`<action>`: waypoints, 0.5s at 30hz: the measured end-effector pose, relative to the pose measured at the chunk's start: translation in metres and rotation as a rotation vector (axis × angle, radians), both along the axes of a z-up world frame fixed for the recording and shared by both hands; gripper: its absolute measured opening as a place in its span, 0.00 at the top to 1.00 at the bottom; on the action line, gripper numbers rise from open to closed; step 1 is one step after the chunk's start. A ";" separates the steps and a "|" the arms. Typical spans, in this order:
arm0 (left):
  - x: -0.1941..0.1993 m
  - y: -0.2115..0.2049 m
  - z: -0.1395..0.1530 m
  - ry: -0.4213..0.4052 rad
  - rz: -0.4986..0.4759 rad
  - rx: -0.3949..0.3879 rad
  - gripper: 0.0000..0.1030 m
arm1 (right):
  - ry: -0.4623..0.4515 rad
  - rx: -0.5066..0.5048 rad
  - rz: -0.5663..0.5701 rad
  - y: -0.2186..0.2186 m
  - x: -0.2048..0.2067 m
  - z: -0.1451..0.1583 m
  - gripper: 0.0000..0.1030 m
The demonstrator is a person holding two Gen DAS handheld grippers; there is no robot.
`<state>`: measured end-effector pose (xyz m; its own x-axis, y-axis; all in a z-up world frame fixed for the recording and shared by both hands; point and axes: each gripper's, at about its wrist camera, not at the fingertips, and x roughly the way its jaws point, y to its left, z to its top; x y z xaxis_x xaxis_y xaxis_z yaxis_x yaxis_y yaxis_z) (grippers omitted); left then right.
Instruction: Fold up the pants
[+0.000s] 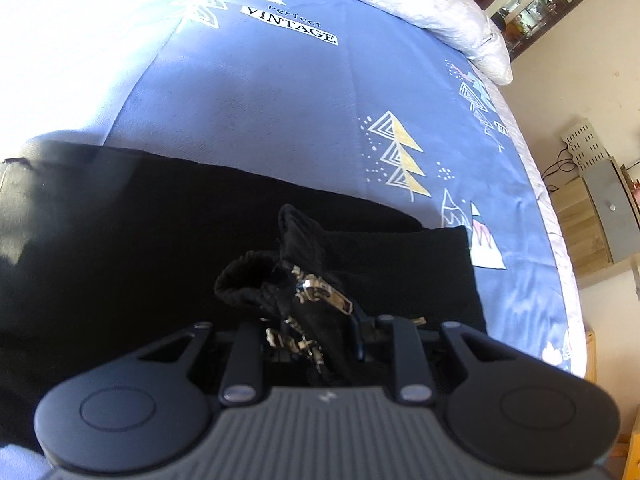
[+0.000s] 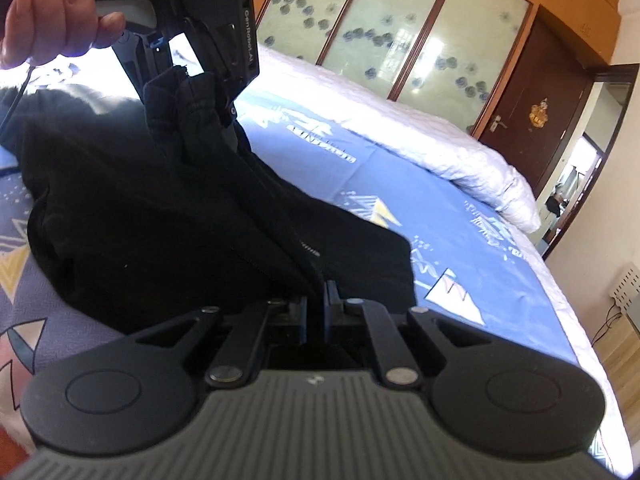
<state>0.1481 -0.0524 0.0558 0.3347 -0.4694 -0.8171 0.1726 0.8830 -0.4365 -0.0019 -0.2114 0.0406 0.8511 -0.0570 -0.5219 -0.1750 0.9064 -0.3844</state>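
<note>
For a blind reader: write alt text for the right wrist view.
The right gripper is shut on black pants lying on a blue bed sheet. Upper left, a hand holds the left gripper, gripping another bunch of them.

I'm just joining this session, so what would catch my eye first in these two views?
The black pants dominate, draped across a blue tree-print bedsheet. The left gripper is clamped on a bunched part with a shiny metal zipper, and the right gripper pinches a taut fold close to its camera. At top left of the right view, a hand holds the other gripper.
</note>
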 end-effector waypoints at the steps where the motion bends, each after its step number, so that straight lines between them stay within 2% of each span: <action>1: 0.001 -0.001 -0.001 -0.011 -0.008 0.009 0.80 | 0.010 0.001 -0.003 0.004 -0.008 -0.007 0.91; 5: 0.005 -0.007 -0.010 -0.046 -0.019 0.057 0.78 | 0.078 0.019 -0.004 0.007 0.000 -0.012 0.86; 9: 0.013 -0.004 -0.030 -0.013 0.014 0.112 0.69 | 0.109 0.059 0.012 0.014 0.001 -0.011 0.68; 12: 0.014 0.004 -0.040 0.001 0.040 0.082 0.64 | 0.107 0.109 0.027 0.013 -0.003 -0.008 0.63; 15: 0.013 0.006 -0.038 -0.009 0.039 0.054 0.70 | 0.109 0.084 -0.005 0.013 0.002 -0.013 0.56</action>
